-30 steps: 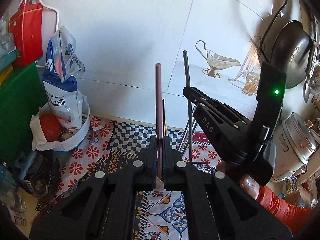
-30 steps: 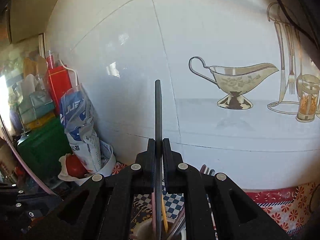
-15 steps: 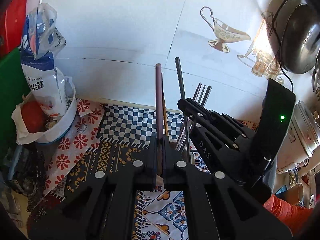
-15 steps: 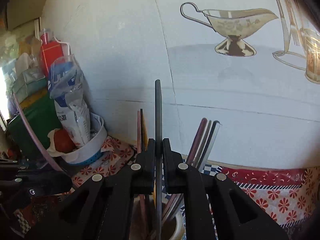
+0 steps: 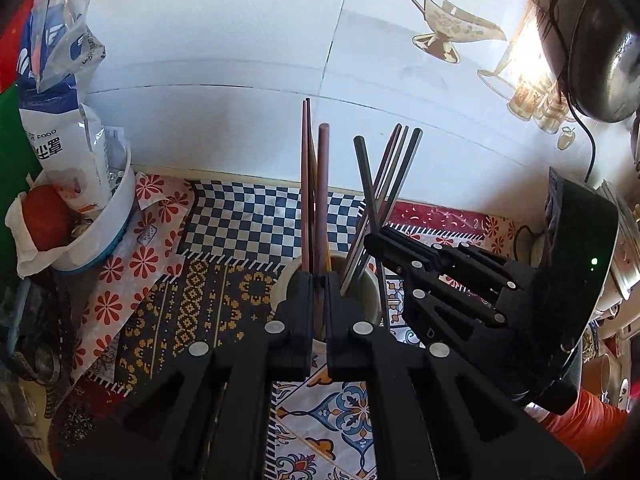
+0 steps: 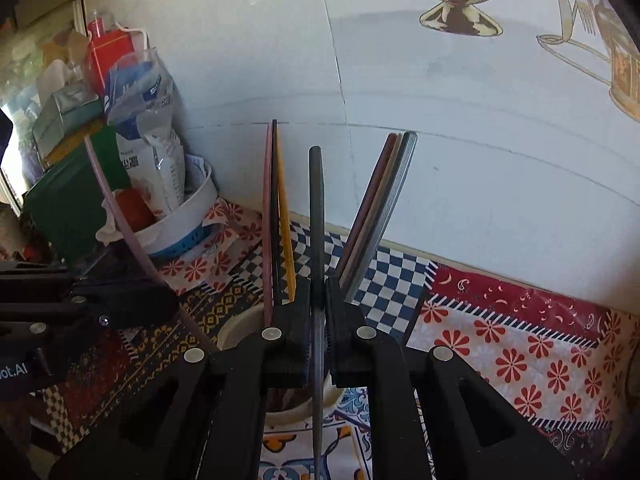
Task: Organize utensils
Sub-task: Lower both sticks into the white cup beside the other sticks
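A white cup (image 5: 285,282) stands on the patterned cloth with several chopsticks (image 5: 394,172) upright in it. My left gripper (image 5: 319,280) is shut on a brown-purple chopstick (image 5: 323,184), just over the cup's near rim, and the stick's lower end dips into the cup. To its right, my right gripper (image 5: 374,240) is shut on a dark grey chopstick (image 5: 365,176). In the right wrist view that grey chopstick (image 6: 316,208) stands between the shut jaws of the right gripper (image 6: 318,284) above the cup (image 6: 234,330). Whether its lower end is inside the cup is unclear. The left gripper (image 6: 168,304) shows at the left.
A white bowl (image 5: 116,216) with a food bag (image 5: 60,128) and a red tomato sits at the left by a green box (image 6: 68,200). The tiled wall (image 5: 240,40) rises close behind. Metal pots (image 5: 600,60) hang at the right. An orange sleeve (image 5: 584,420) shows lower right.
Both grippers have sunk and tipped downward with their chopsticks. The cup and the chopsticks standing in it have come into view under them. Neither grip has changed.
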`<action>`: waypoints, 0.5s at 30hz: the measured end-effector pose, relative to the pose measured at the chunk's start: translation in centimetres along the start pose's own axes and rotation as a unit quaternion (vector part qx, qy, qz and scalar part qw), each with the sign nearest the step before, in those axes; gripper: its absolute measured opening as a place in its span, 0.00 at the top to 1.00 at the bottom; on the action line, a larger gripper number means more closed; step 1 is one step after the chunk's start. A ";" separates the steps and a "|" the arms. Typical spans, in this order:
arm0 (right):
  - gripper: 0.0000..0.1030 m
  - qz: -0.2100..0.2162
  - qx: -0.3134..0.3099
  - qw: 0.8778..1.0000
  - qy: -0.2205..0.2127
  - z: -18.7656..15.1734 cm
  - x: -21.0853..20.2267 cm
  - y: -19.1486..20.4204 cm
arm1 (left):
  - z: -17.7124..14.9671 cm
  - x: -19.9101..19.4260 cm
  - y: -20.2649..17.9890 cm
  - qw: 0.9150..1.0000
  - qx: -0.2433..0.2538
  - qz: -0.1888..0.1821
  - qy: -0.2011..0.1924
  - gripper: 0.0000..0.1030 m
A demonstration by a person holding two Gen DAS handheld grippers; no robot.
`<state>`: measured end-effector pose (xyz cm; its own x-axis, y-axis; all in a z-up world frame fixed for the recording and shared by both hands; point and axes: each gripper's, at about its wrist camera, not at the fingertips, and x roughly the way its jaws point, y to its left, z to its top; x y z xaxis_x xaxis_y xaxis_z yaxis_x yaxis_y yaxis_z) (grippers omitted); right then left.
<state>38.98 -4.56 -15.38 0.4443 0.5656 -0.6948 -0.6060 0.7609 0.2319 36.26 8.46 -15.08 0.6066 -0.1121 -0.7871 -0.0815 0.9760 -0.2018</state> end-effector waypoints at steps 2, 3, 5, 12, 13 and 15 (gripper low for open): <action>0.94 -0.002 -0.003 1.000 0.006 -0.3 0.0 -0.1 | 0.0 0.0 -0.1 1.000 0.001 0.000 0.000 0.97; 0.94 -0.001 -0.002 1.000 0.008 -0.5 0.0 -0.2 | 0.0 0.0 -0.1 1.000 0.001 -0.001 0.000 0.97; 0.94 0.000 0.004 1.000 0.008 -0.6 -0.1 -0.4 | 0.0 -0.1 -0.3 1.000 0.002 -0.001 0.000 0.97; 0.94 0.002 0.041 0.997 -0.059 2.0 -2.6 -1.2 | -0.1 -1.0 -0.2 1.000 -0.002 -0.008 -0.003 0.97; 0.94 0.003 0.046 0.996 -0.074 2.5 -3.1 -1.2 | -0.1 -1.3 -0.2 1.000 -0.001 -0.007 -0.005 0.97; 0.94 0.004 0.053 0.993 -0.105 3.7 -4.1 -1.1 | -0.1 -1.7 0.0 1.000 -0.003 -0.005 -0.010 0.97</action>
<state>40.26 -6.54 -10.22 0.5751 0.6169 -0.5373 -0.5420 0.7792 0.3146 35.20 8.61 -13.81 0.6233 -0.1187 -0.7730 -0.0797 0.9736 -0.2138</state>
